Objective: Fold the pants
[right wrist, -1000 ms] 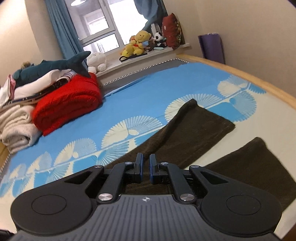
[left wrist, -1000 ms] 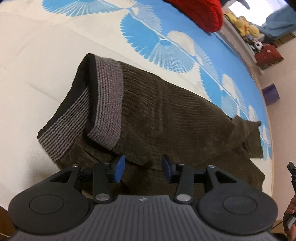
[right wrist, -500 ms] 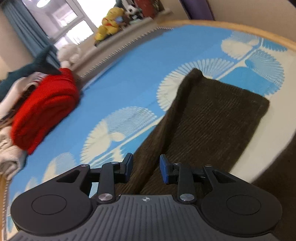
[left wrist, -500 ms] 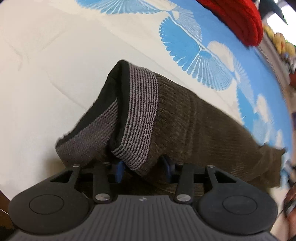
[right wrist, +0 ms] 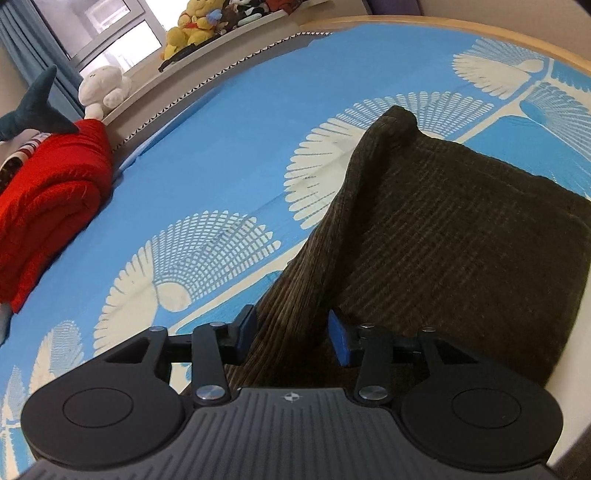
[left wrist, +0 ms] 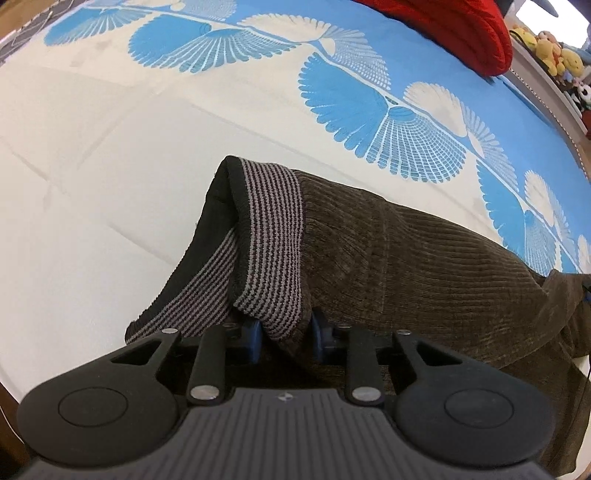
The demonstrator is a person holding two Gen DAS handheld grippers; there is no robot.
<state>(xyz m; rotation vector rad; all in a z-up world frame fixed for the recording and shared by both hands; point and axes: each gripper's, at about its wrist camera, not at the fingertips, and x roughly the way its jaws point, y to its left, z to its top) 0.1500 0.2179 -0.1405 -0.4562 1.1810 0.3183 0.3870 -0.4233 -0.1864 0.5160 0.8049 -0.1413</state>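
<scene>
Dark brown corduroy pants [left wrist: 406, 258] lie on the bed, with a grey-and-black striped waistband [left wrist: 269, 236] at their left end. My left gripper [left wrist: 286, 338] is open, and the waistband corner lies between its blue pads. In the right wrist view a pant leg [right wrist: 443, 229] stretches away across the bed. My right gripper [right wrist: 291, 332] is open, and a raised fold of the leg fabric lies between its pads.
The bed sheet [left wrist: 110, 184] is cream with blue fan patterns [right wrist: 221, 147]. A red blanket [right wrist: 48, 199] lies at the far side. Plush toys [right wrist: 188, 33] sit on the window ledge. The wooden bed edge [right wrist: 480, 29] curves at the right.
Both grippers have moved down and forward onto the pants. The right gripper opened from shut. Fabric now lies between both pairs of pads.
</scene>
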